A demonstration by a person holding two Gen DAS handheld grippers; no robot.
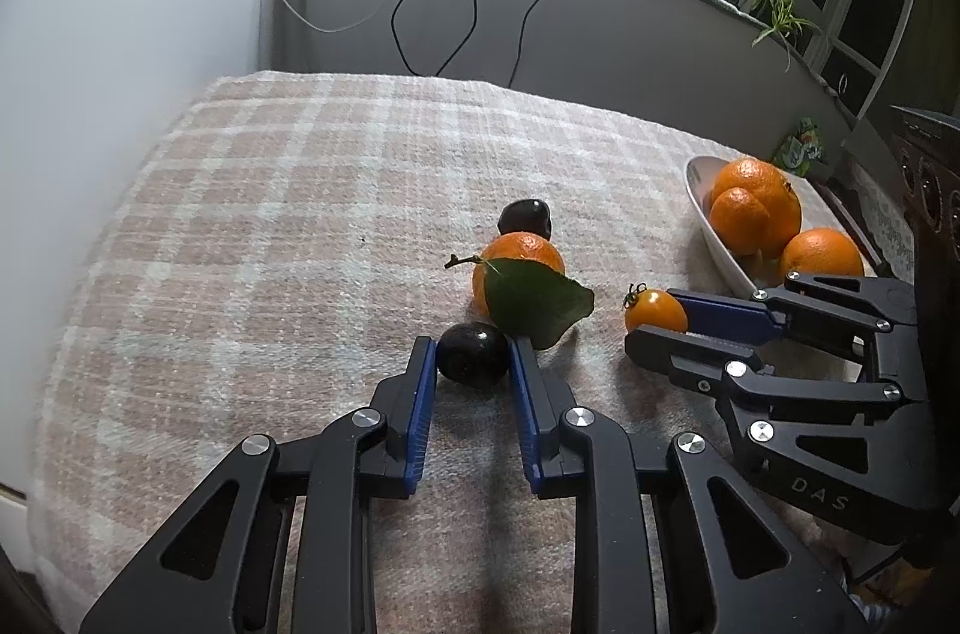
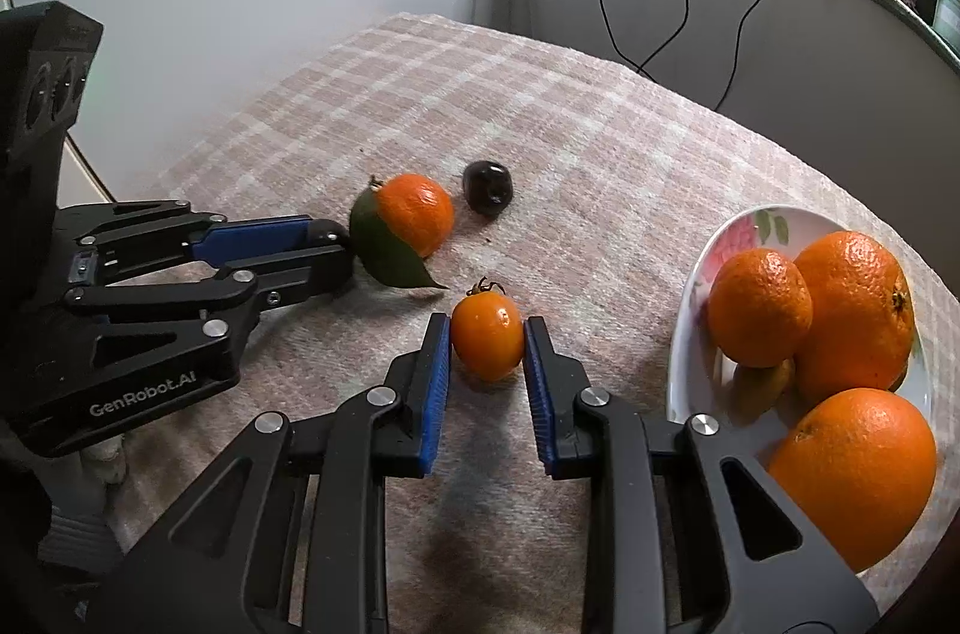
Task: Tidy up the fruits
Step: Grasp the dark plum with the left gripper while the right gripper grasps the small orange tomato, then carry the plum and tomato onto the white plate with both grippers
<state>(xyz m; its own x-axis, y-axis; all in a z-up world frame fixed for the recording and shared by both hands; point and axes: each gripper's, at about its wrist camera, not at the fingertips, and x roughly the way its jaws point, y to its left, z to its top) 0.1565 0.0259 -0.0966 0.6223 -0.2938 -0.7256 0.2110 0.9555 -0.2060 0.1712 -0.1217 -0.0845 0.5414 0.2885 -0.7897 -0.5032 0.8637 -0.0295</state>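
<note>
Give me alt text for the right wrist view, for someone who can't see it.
The right gripper is shut on a small orange tomato that sits on a pink checked cloth. At right, a white flowered plate holds several oranges. At left, the left gripper reaches in beside a leafy tangerine; a dark fruit lies behind.

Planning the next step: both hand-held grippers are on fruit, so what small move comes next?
Probably lift both. The left hand-held gripper is shut on the dark plum, the right hand-held gripper on the small orange tomato; the plate stands right.
</note>
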